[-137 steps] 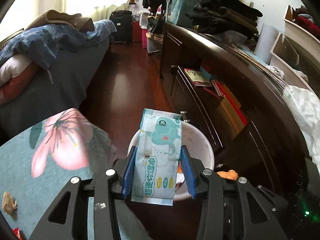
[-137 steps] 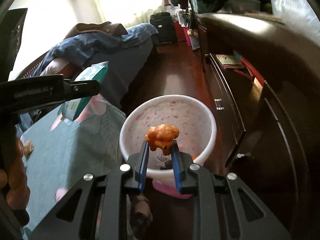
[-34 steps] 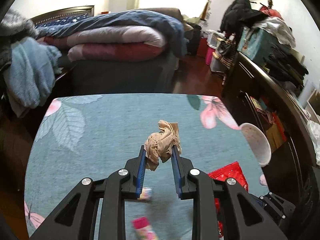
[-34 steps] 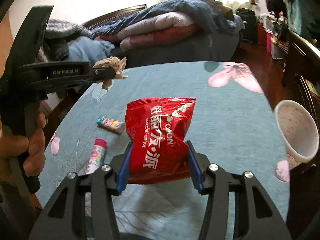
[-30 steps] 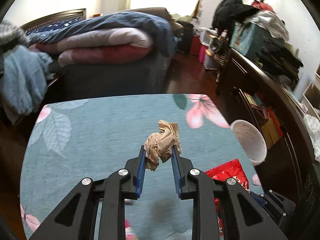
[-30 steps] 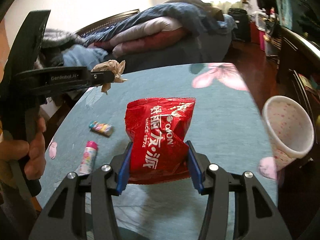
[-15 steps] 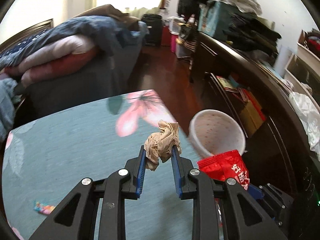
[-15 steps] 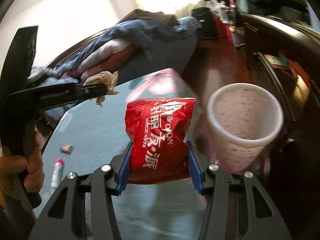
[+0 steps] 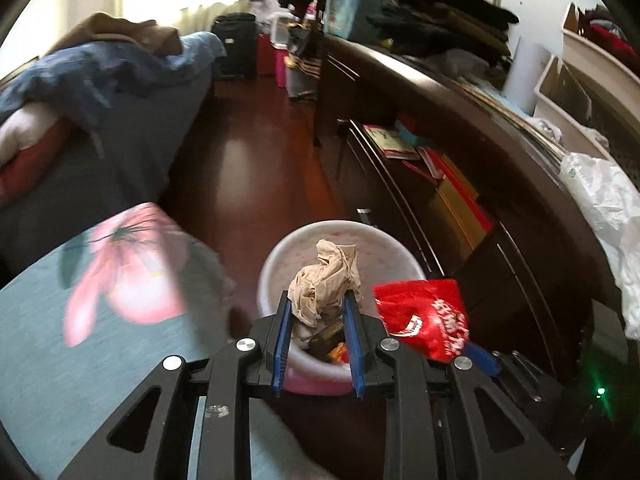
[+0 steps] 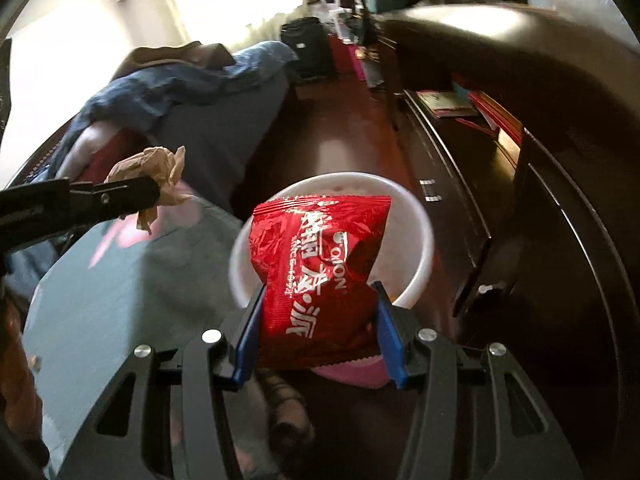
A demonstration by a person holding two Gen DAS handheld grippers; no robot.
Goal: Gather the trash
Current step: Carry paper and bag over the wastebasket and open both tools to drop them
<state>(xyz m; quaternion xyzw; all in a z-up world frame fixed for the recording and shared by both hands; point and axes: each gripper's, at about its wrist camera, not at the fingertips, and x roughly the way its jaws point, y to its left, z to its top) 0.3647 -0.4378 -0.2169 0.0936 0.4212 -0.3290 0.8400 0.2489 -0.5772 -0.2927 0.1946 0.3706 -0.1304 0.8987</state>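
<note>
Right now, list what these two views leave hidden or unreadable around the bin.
- Bin contents, left wrist view: mostly covered by the crumpled paper in the left gripper.
- Bin interior, right wrist view: blocked by the red snack bag in the right gripper.
- Bin base, both views: behind the gripper frames.
- Dark object on the floor, right wrist view: too blurred to identify.

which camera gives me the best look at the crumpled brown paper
The left wrist view: the crumpled brown paper sits centred between the left gripper fingers, in front of the white bin. The right wrist view shows it only small, from the side, at that gripper's tip.
</note>
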